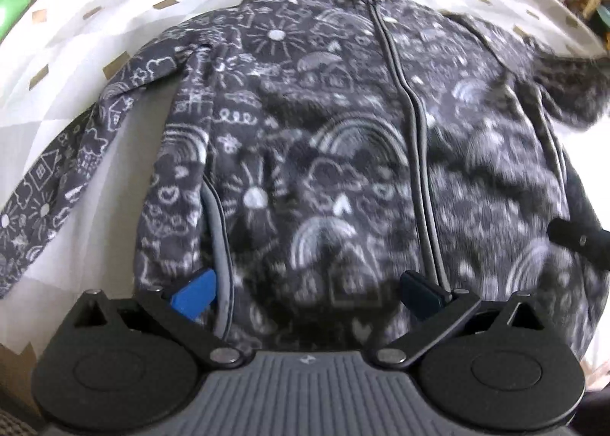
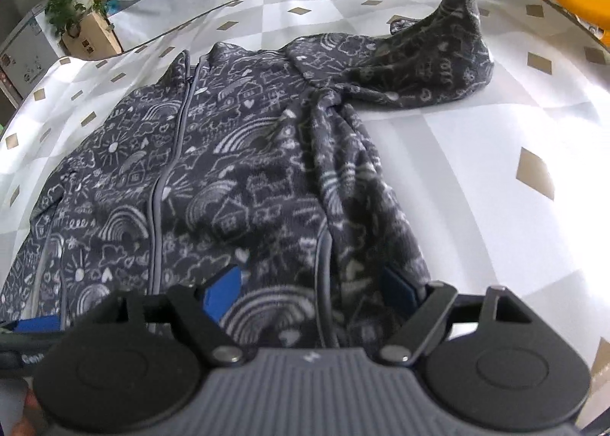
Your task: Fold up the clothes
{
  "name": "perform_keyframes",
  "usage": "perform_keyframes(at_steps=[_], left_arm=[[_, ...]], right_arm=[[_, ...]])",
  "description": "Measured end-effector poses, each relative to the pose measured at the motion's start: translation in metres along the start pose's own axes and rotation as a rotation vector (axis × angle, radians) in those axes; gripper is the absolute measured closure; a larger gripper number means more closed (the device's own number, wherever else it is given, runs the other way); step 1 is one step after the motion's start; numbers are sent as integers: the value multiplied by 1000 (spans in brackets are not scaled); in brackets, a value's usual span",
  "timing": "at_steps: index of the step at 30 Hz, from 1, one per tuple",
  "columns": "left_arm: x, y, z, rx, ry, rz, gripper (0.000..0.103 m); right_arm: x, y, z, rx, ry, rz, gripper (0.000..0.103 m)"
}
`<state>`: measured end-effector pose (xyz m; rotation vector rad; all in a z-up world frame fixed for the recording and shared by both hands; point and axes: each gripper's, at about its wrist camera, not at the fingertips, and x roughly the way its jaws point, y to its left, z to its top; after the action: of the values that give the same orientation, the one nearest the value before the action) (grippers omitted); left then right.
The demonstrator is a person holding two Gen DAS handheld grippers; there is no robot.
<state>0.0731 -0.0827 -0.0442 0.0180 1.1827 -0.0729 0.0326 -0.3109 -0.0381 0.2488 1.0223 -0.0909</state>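
Spread front-up across the checked tablecloth [image 2: 476,154]: a zipped grey fleece jacket [image 1: 324,154], one sleeve [image 2: 423,66] bunched sideways. At its hem, left gripper [image 1: 305,289] and right gripper [image 2: 316,289], both splayed wide, gripping nothing, probably poised for hem corners.

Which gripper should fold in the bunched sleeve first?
Right. The right gripper hangs open over the dark grey doodle-print fleece jacket on that sleeve's side; the left gripper sits across the zip.
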Motion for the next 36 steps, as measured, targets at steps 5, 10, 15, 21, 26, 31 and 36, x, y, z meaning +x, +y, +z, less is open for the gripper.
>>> perform_keyframes(at_steps=[5, 10, 15, 21, 26, 31, 36], left_arm=[[-6, -4, -9, 15, -8, 9, 0], [-19, -2, -19, -6, -46, 2, 0], [-29, -5, -29, 10, -66, -4, 0], [-34, -7, -37, 30, -72, 4, 0], [-36, -10, -43, 35, -69, 2, 0], [-36, -12, -46, 47, -63, 10, 0], [-32, -9, -46, 27, -38, 18, 0]], right_arm=[[-12, 3, -11, -24, -20, -25, 23], [-25, 3, -22, -27, -37, -48, 23], [-33, -3, -32, 8, -30, -53, 22], [-40, -13, -37, 57, -32, -35, 22], [-46, -22, -41, 98, -34, -20, 23], [-43, -26, -44, 118, -4, -27, 23], [-32, -25, -49, 109, 66, -60, 23]])
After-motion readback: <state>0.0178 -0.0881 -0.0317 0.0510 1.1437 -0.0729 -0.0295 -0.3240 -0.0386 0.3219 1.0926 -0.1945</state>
